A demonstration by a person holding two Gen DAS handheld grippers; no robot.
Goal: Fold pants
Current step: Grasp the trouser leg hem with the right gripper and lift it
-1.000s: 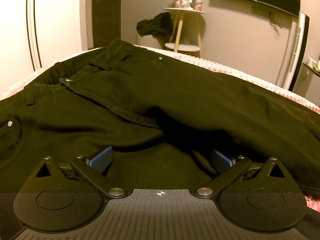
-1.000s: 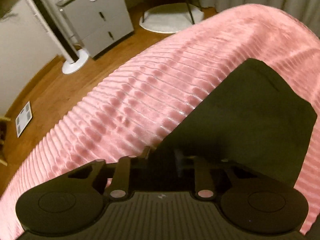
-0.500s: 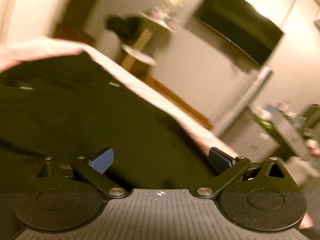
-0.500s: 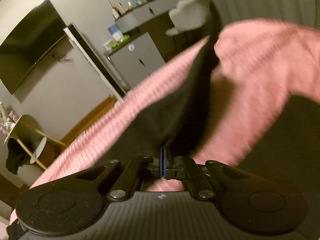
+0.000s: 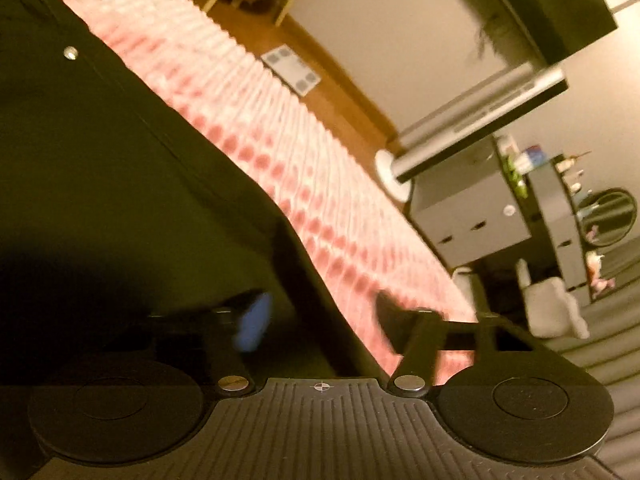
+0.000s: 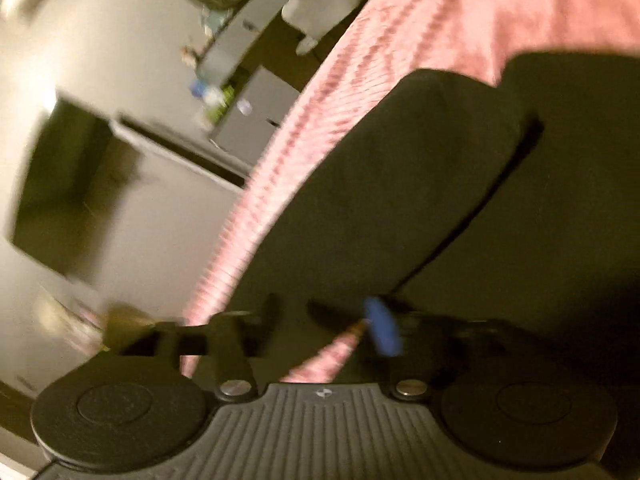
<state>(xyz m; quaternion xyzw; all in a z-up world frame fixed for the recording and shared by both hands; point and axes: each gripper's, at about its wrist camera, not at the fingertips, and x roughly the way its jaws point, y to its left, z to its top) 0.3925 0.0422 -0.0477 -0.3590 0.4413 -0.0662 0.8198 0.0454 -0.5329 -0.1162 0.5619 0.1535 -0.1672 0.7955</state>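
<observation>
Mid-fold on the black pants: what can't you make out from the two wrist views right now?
- Left wrist view: the pants run off the left and top edges, so waistband and full layout are cut off; motion blur smears the left gripper fingers.
- Right wrist view: heavy blur; whether the right gripper, jaws apart, touches the cloth is unclear. The pink bedspread texture is smeared.
- Both views: small items on the grey cabinet are too small to identify.
</observation>
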